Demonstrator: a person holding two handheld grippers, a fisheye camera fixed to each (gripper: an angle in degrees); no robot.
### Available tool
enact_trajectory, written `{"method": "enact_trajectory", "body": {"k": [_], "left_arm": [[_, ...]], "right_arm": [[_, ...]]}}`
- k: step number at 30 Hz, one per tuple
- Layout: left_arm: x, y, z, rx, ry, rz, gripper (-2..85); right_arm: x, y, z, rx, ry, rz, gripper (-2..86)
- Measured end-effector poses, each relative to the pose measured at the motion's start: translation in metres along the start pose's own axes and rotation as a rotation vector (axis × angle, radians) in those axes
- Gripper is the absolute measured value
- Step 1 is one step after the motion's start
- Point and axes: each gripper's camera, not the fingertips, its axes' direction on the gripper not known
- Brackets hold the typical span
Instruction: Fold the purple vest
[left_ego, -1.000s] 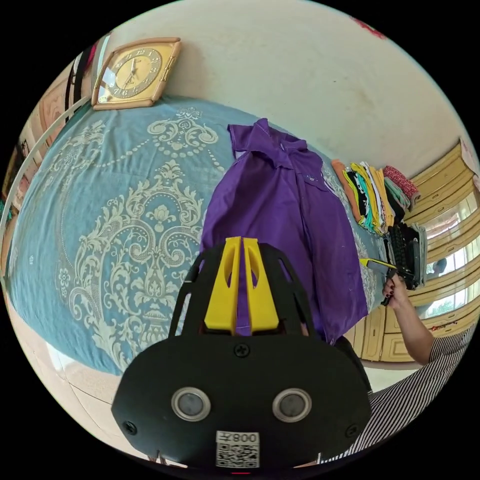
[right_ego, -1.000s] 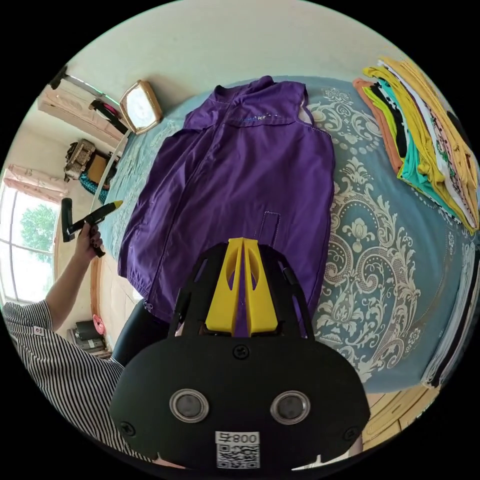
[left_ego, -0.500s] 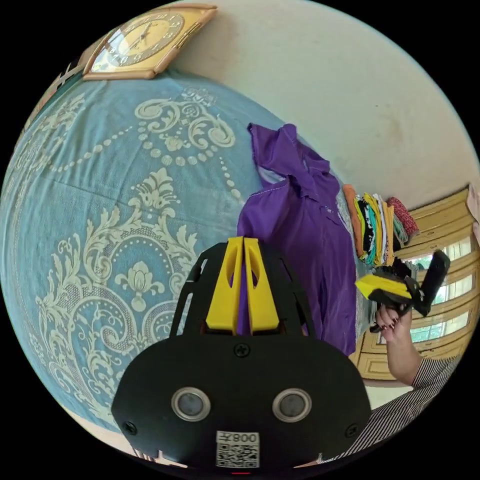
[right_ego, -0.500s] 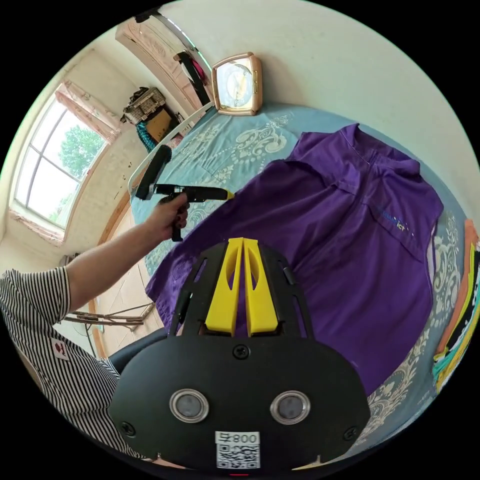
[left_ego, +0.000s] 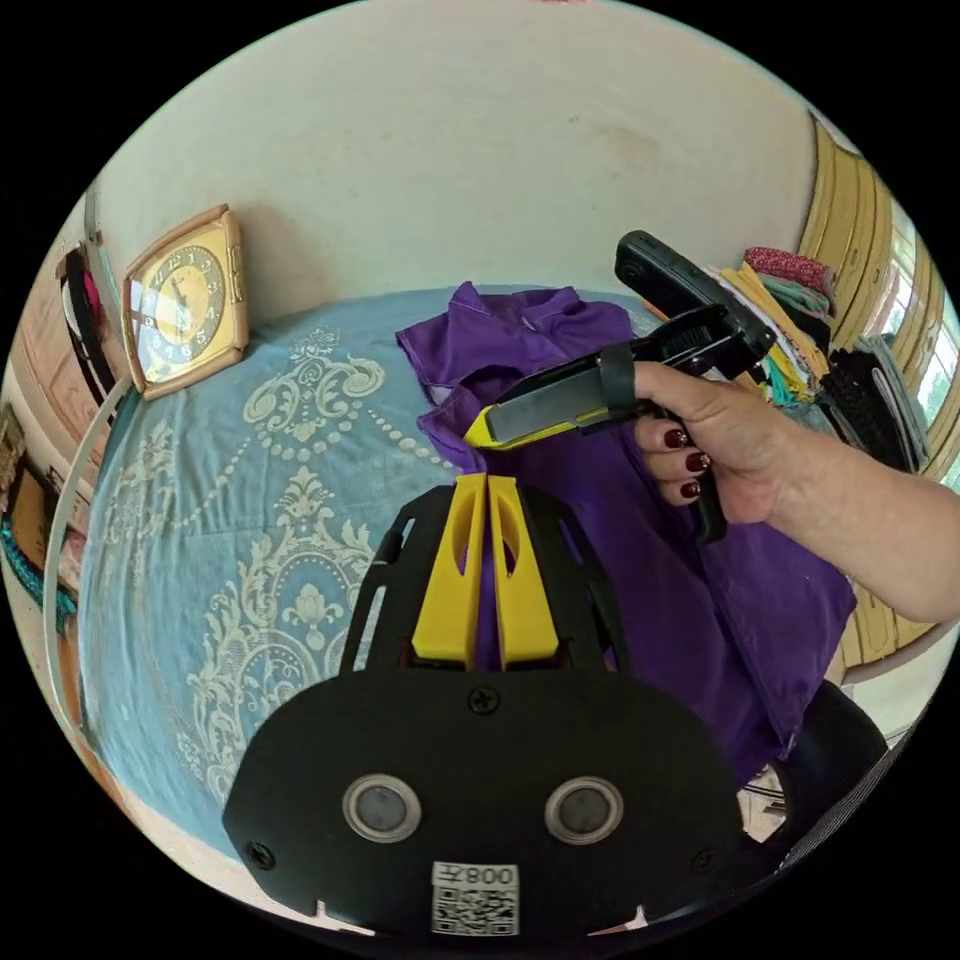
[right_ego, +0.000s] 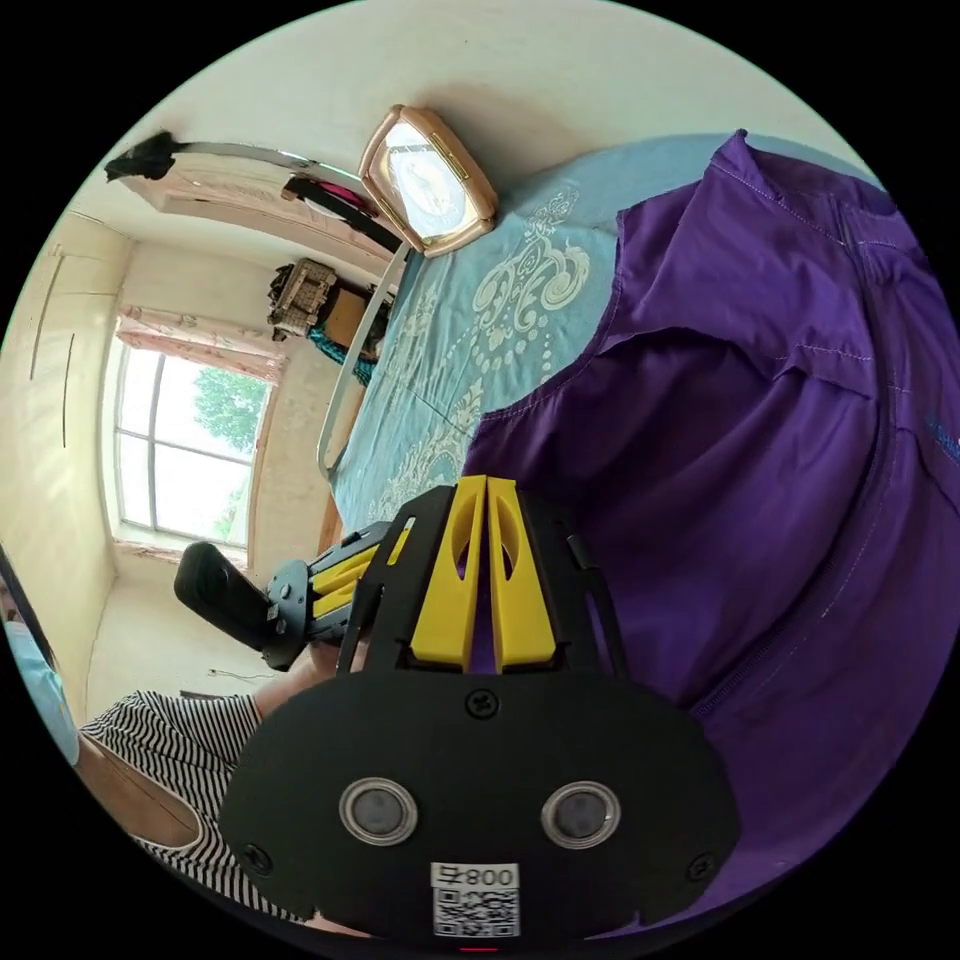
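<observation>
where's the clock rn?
In the left gripper view the clock leans against the wall at the far left end of the blue bedspread, left of the purple vest.

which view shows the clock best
The left gripper view. There the clock leans against the wall at the far edge of the bed, its dial and hands facing the camera. In the right gripper view the clock is tilted and its glass glares, so the dial is washed out.
</observation>
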Motion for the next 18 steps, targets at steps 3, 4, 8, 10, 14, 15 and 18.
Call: {"method": "enact_trajectory", "body": {"k": [3, 4, 8, 10, 14, 15, 18], "left_arm": [[-0.020, 0.006, 0.009, -0.065, -0.086, -0.015, 0.4], [-0.031, 0.011, 0.017, -0.107, -0.097, -0.065, 0.4], [-0.043, 0.030, 0.017, -0.084, -0.051, -0.129, 0.4], [-0.040, 0.039, 0.018, -0.060, -0.038, -0.116, 0.4], [-0.039, 0.048, 0.046, -0.142, 0.034, -0.096, 0.3], [-0.040, 0.053, 0.058, -0.187, 0.031, -0.094, 0.3], [-0.045, 0.069, 0.072, -0.209, 0.038, -0.102, 0.3]], "right_arm": [[0.001, -0.013, 0.016, -0.026, -0.016, 0.001, 0.1], [0.001, -0.015, 0.020, -0.034, -0.023, 0.005, 0.1], [0.000, -0.019, 0.039, -0.129, 0.006, -0.006, 0.1], [-0.003, -0.010, 0.027, -0.088, 0.008, -0.019, 0.1], [-0.012, 0.006, 0.001, 0.030, 0.146, -0.061, 0.0], [-0.013, 0.003, 0.006, 0.014, 0.186, -0.057, 0.0], [-0.013, -0.010, 0.038, -0.096, 0.329, -0.056, 0.0]]}}
